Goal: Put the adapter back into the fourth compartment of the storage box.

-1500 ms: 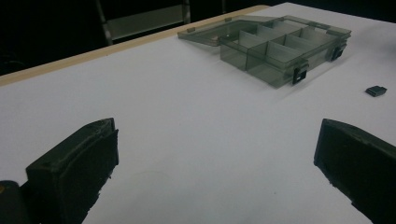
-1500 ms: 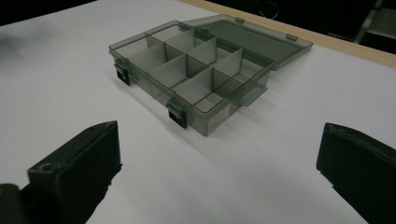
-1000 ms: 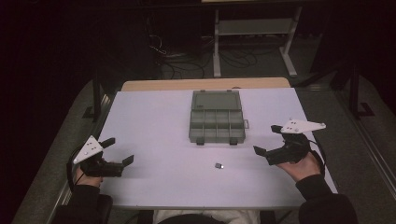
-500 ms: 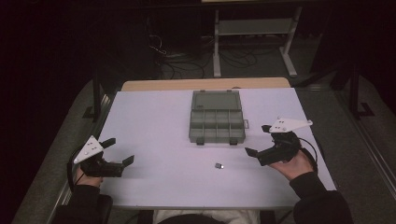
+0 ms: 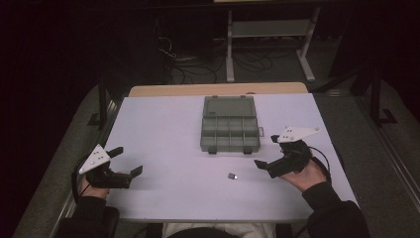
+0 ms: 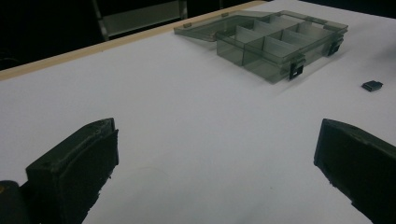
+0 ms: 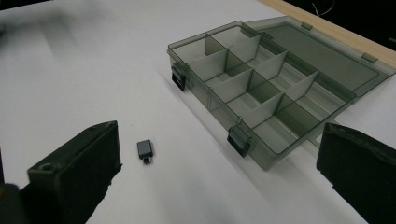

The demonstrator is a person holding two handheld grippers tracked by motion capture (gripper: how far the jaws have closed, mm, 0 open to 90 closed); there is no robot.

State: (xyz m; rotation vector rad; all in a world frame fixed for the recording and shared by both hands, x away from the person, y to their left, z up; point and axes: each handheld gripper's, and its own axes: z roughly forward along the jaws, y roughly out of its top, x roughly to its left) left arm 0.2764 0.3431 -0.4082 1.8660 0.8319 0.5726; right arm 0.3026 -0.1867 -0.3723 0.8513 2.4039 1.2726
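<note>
High view: a white table [image 5: 163, 129] carries one grey compartment box [image 5: 230, 131] with its lid laid flat open, and one small dark part [image 5: 232, 175] lying apart in front of it. Two grippers are held by a person. The left gripper [image 5: 130, 166] rests near the table's left edge, jaws wide, empty. The right gripper [image 5: 265, 154] hovers just right of the part, jaws wide, empty. No writing is readable.

Left gripper view: both jaws stand far apart over bare table. The box [image 6: 275, 44] and part [image 6: 371, 85] lie far off, upper right.

Right gripper view: the part [image 7: 145, 149] lies on the table just beside the left jaw. The box [image 7: 252, 88] shows eight compartments, all seemingly empty, and two front latches.
</note>
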